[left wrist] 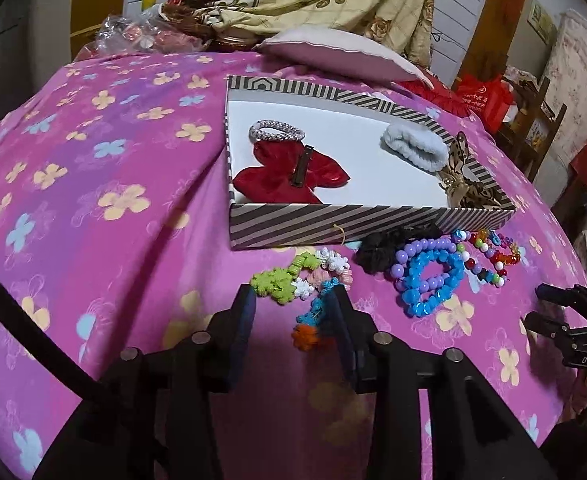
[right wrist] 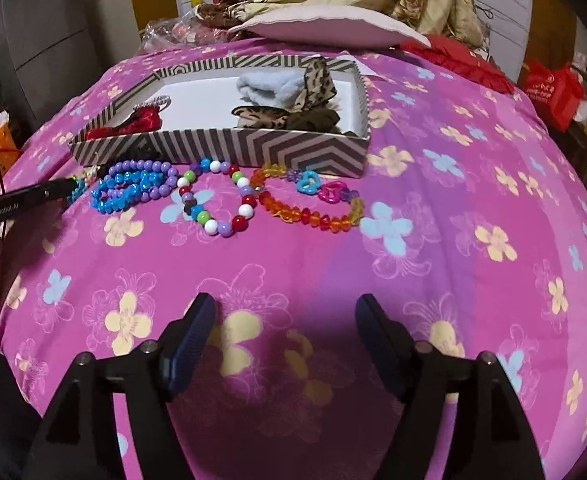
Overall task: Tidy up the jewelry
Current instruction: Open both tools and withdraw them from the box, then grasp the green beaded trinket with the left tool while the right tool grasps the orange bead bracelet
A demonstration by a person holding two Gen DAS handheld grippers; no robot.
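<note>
Down on the pink flowered bed (left wrist: 93, 168), left wrist view first: the left tool (left wrist: 293, 300) sits low over the multicoloured flower hair tie (left wrist: 309, 280), its jaws narrow and straddling the tie's tail. Pads look close beside it, not clearly pinching, so I'd call that lining up for a pick. Just beyond stands the striped box (left wrist: 333, 224), the obvious home for everything. Inside I count four pieces: one silver bracelet (left wrist: 277, 131), one red bow clip (left wrist: 289, 178), one pale blue scrunchie (left wrist: 413, 146), one leopard bow (left wrist: 465, 184) leaning on the far-right wall. Outside, against the box front, one black scrunchie (left wrist: 389, 248), then the beaded bracelets.

Right wrist view now: the right tool (right wrist: 285, 312) hovers with jaws wide, nothing between them, only bedspread. Ahead lie four bracelets in a row along the box: purple bracelet (right wrist: 149, 172), blue bracelet (right wrist: 129, 196), mixed-bead bracelet (right wrist: 221, 200), orange bracelet (right wrist: 309, 200). Lined up like that, they're probably queued for boxing next.
</note>
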